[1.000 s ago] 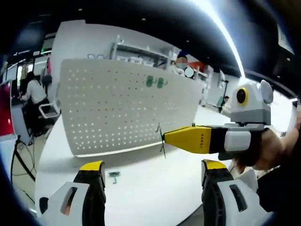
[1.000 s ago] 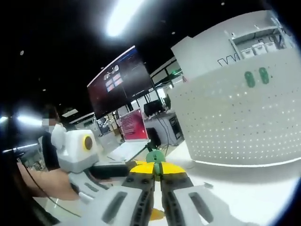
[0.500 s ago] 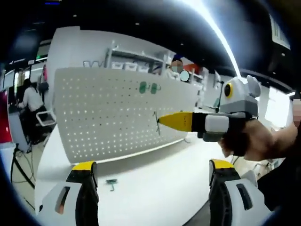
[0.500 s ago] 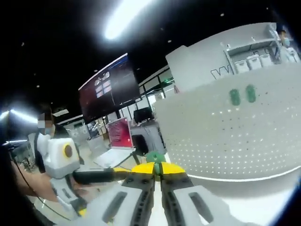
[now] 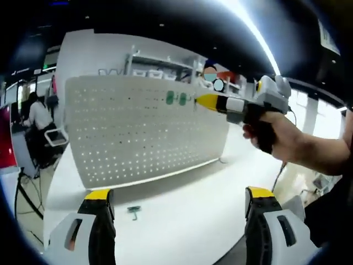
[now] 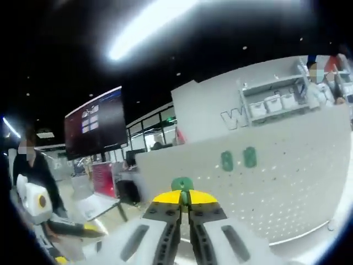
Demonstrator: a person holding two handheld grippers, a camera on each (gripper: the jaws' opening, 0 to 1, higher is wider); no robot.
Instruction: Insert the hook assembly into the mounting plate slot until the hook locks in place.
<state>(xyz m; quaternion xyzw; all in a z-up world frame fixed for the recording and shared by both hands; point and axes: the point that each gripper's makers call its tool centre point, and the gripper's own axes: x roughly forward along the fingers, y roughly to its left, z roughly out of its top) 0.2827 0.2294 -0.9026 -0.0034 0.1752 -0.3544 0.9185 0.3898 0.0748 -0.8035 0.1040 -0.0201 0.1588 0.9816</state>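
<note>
The right gripper (image 5: pixel 199 101), jaws pinched on a small green hook (image 6: pixel 182 184), is up at the white perforated mounting plate (image 5: pixel 138 132) beside two green hooks (image 5: pixel 176 98) already seated. Insertion looks unfinished. The left gripper (image 5: pixel 175 232) hangs wide and empty above the white worktop (image 5: pixel 176 210).

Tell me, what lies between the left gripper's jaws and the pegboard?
In the left gripper view, bare white table with one small green hook lying on it, before the pegboard.

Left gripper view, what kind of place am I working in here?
Probably an open-plan lab or workshop hall: a white pegboard stands upright on a white table, shelving with bins runs behind it, and a person sits at a desk off to one side.
</note>
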